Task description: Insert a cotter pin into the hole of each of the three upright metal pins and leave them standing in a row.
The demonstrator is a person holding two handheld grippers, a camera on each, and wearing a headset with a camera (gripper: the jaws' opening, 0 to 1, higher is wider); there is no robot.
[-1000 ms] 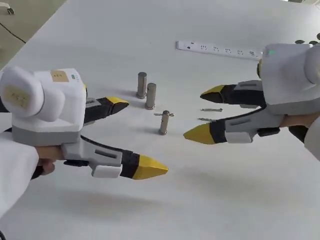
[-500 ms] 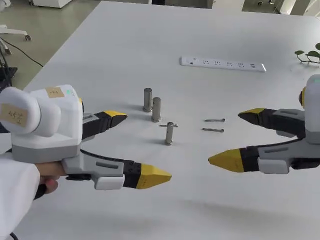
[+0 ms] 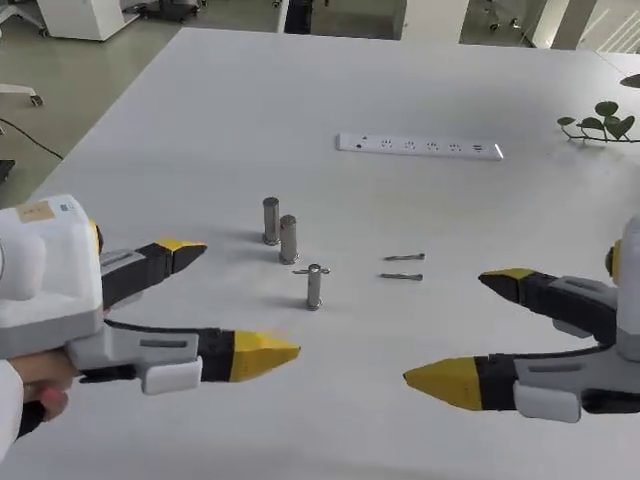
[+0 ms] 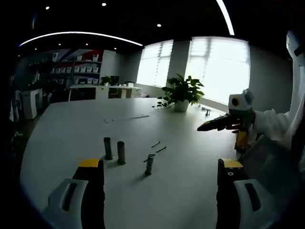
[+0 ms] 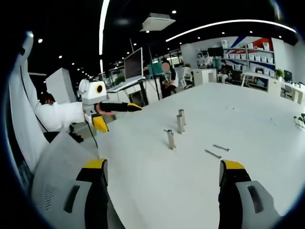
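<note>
Head view: a white desk (image 3: pixel 200 110) carries three upright metal pins in a row, namely the rear pin (image 3: pixel 270 220), the middle pin (image 3: pixel 288 239) and the front pin (image 3: pixel 314 290). Only the front pin has an inserted cotter pin (image 3: pixel 314 269) through its top (its form is too small to resolve). The far loose cotter pin (image 3: pixel 404 257) and the near loose cotter pin (image 3: pixel 401 276) lie flat near the row. The left gripper (image 3: pixel 250 297) and the right gripper (image 3: pixel 443 327) flank the row, jaws spread and empty, their bodies cut off at the frame edges. Beyond them lies a power strip (image 3: pixel 418 146).

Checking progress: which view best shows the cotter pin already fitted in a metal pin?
The head view: the fitted cotter pin crosses the top of the nearest metal pin, clearly outlined. Both gripper views show it as a tiny stub.
</note>
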